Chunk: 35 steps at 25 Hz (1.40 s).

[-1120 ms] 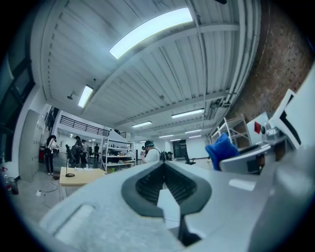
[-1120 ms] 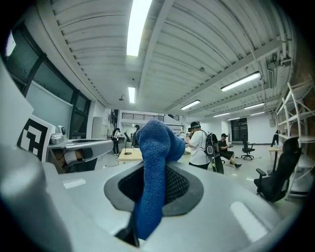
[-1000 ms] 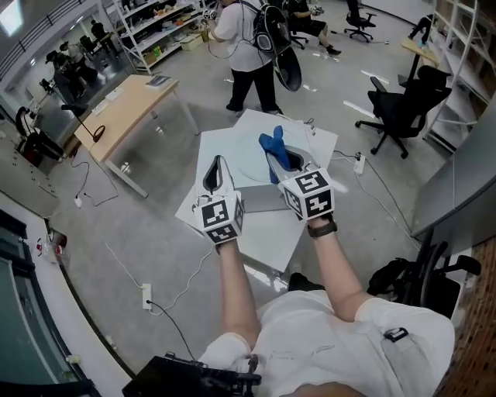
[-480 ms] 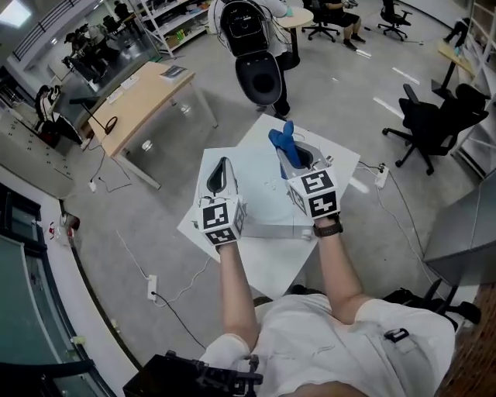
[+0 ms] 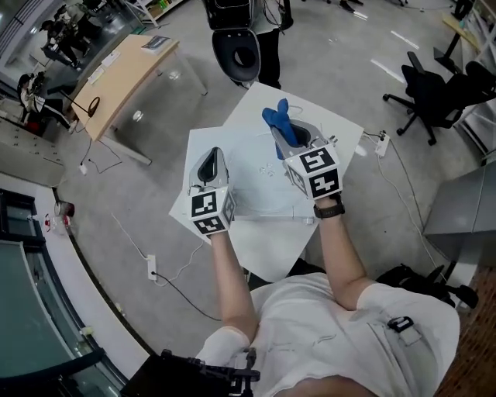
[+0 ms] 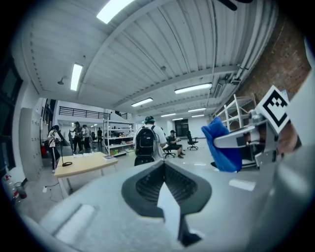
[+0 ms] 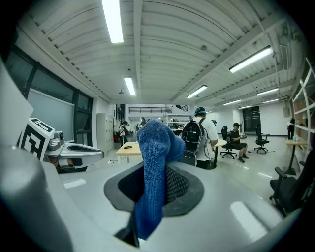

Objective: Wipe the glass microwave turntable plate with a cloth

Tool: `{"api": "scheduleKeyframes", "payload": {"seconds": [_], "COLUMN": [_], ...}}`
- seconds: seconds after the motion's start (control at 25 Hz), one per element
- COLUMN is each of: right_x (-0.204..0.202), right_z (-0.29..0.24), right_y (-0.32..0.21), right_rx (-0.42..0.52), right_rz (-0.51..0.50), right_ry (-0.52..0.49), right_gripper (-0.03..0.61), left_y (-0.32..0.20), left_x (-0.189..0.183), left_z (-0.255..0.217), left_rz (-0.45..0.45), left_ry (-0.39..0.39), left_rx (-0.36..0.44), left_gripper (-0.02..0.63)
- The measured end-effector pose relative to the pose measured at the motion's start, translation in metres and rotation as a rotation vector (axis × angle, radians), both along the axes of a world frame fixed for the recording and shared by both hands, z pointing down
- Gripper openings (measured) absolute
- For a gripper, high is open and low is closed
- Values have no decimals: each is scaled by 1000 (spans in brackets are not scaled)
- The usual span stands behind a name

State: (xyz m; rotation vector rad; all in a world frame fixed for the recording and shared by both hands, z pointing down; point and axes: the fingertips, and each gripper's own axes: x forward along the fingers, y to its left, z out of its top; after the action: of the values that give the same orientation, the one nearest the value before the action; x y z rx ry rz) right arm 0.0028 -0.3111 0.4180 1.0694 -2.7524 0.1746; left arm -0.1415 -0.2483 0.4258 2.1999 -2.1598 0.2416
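My right gripper (image 5: 284,133) is shut on a blue cloth (image 5: 277,122), which sticks up past its tips over the far side of the white table (image 5: 267,252). In the right gripper view the blue cloth (image 7: 156,170) hangs folded between the jaws of the right gripper (image 7: 157,165). My left gripper (image 5: 209,164) is held level beside it, about a hand's width to the left, shut with nothing in it. Both point up and away from the table. The glass plate (image 5: 252,180) shows only faintly on the tabletop between them. The left gripper view shows the left gripper (image 6: 165,167) and the cloth (image 6: 224,145).
A person with a black backpack (image 5: 240,19) stands just beyond the table's far corner. A wooden desk (image 5: 124,66) is at the far left, black office chairs (image 5: 438,89) at the far right. Cables and a power strip (image 5: 151,267) lie on the floor to the left.
Both grippers stay side by side over the table, the cloth still in the right one. The person with the backpack has come up to the table's far corner.
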Motion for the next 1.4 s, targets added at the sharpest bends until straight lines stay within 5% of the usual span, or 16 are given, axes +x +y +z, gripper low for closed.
{"api": "scheduleKeyframes", "payload": {"seconds": [0.2,0.44,0.8,1.04,1.4], "right_x": [-32,-97,-161,-145,-7], "right_z": [17,54,111,127,131], "right_y": [-1,16,46,4,-51], "right_rx": [-22,-108,-47,-47,-190], "right_rz": [-59,-278,-589,-502,-215], "right_ry": [71,199,654,772,778], "right_gripper": [71,71,67,67,67], "left_y": [-4,1,12,13,11], "left_x": [-10,1,3,0,-2], "left_z": [31,70,121,136,136], "left_rz": [44,250,431,458,444], "left_ry": [53,52,-37,-44,-62], "left_rx": [-146,-332,-585,-622,-604], "left_gripper": [-2,-2,-2,0,0]}}
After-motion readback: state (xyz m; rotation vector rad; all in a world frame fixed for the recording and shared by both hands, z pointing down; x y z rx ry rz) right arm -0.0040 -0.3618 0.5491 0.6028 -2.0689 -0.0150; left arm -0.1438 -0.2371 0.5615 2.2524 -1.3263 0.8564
